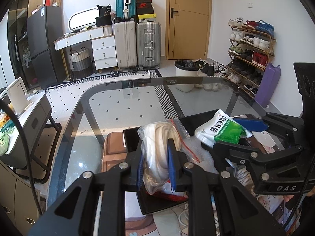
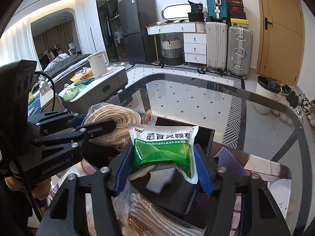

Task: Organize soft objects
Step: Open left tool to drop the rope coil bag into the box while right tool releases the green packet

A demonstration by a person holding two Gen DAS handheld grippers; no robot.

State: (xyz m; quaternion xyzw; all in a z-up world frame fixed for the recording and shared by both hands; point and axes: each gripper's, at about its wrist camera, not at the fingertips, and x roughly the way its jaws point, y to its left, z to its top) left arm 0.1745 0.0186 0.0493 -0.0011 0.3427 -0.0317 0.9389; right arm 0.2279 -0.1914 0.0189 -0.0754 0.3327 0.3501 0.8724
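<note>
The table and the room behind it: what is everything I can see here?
Rope bag: one, clear with cream rope, in the left gripper over the tray.
Sachet: one, white and green, between the right gripper's pads.
Tray: one, black, on the table.
Table: one, glass with a dark rim.
Suitcases: three, teal, white, silver, by the far wall.
Bin: one, white, near the door.
Shoe rack: one, wooden, right wall.
Fridge: one, dark grey, left.
Kettle: one, white, on a side cabinet.
Left gripper: black, shut on the rope bag.
Right gripper: black, blue pads.
</note>
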